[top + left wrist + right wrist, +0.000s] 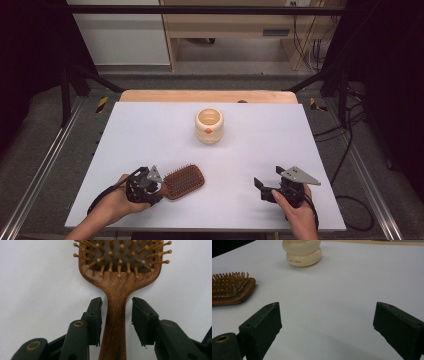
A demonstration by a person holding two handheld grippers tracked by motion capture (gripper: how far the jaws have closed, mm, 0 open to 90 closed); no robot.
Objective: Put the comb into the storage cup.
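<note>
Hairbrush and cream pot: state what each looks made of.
Brown paddle hairbrush: apparently wood, matte, grain streaks along the handle; round-tipped pins look wooden too. Cream ribbed pot: smooth and slightly glossy, probably glazed ceramic, though plastic is possible.

hairbrush [184,181]: reddish-brown wood with fine streaked grain; lighter tan bristles with rounded tips on a dark grey pad
left gripper [117,315]: black jaws, brass-coloured rivets
right gripper [327,322]: black jaws, grey three-cornered plate on top
cup [208,125]: cream, ribbed in bulging rings, small orange mark at its front, tiny red lettering near the base
table [150,130]: pale lavender-white top, light wood strip at the upper edge
</note>
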